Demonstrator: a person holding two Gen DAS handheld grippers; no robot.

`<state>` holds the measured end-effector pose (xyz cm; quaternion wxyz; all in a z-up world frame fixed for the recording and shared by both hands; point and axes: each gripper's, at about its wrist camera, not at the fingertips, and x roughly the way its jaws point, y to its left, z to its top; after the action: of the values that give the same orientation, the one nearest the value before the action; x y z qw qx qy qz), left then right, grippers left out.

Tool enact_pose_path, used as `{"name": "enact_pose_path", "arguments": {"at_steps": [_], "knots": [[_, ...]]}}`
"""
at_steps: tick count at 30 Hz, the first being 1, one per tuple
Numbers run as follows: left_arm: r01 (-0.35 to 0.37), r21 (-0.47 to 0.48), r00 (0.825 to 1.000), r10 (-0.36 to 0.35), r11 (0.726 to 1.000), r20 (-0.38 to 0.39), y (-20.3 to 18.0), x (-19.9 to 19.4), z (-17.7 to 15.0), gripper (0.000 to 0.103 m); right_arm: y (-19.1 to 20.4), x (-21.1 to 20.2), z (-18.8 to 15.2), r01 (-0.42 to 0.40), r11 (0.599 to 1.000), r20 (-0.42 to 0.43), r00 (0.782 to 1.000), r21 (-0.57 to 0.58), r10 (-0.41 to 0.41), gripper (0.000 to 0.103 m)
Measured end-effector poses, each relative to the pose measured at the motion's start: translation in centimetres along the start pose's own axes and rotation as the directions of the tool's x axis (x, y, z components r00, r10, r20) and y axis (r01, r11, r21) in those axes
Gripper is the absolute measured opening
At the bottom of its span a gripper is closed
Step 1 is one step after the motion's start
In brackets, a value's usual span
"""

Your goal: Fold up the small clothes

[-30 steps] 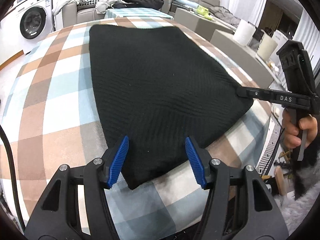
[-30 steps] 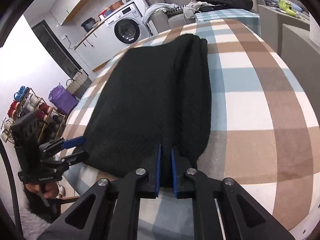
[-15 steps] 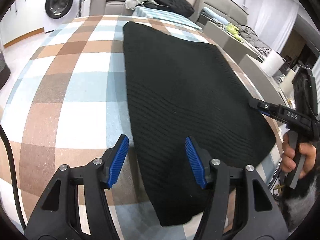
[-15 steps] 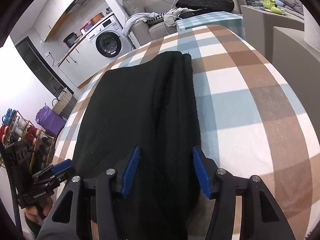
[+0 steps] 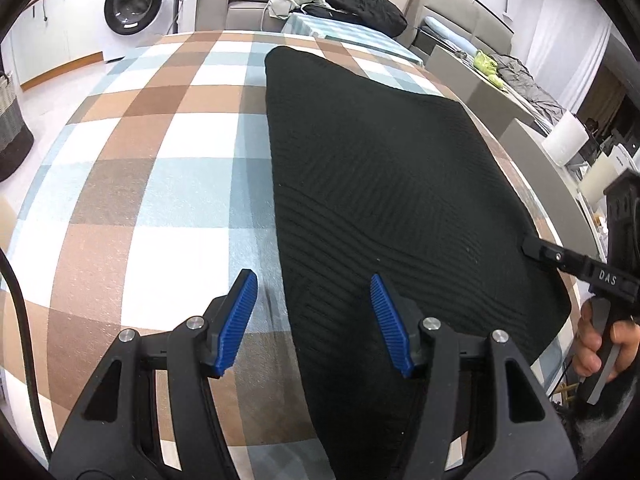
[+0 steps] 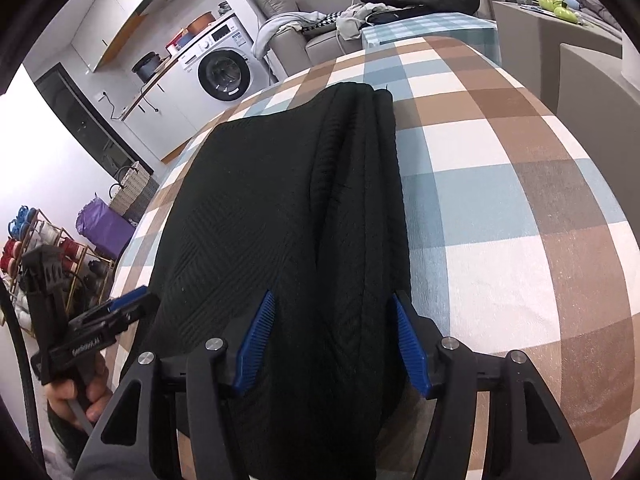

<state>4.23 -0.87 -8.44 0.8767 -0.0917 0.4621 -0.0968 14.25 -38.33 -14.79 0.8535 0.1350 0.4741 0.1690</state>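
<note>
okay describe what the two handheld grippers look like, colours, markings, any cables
Both are black plastic frames with silver screws and ribbed blue pads on the fingers. The left gripper has a black cable running past it at the picture's left edge. The right gripper shows white lettering, "DAS", along its side in the left wrist view. Each has a black pistol-style handle with a grey trigger.

Bright, even indoor light, soft shadows; sharp focus, strong fisheye bending, dark corners.

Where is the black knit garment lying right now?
The black knit garment lies flat on the checked tablecloth, right of centre in the left wrist view, its near edge between both grippers.
</note>
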Motion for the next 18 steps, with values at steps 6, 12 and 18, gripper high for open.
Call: {"name": "enact_pose_path", "arguments": {"at_steps": [6,12,18], "knots": [[0.026,-0.014,1.0,-0.026,1.0,0.01,0.7,-0.4,0.0,0.074,-0.2,-0.2,-0.1,-0.022,1.0,-0.015,1.0,0.008,0.022,0.066],[0.069,-0.04,0.998,-0.069,0.997,-0.006,1.2,0.3,-0.1,0.075,0.0,-0.2,-0.1,-0.016,1.0,-0.018,1.0,0.011,0.017,0.066],[0.104,-0.051,0.995,-0.104,0.993,0.007,0.7,1.2,0.5,0.074,0.3,0.1,-0.4,-0.001,1.0,0.014,1.0,-0.011,0.001,0.058]]}}
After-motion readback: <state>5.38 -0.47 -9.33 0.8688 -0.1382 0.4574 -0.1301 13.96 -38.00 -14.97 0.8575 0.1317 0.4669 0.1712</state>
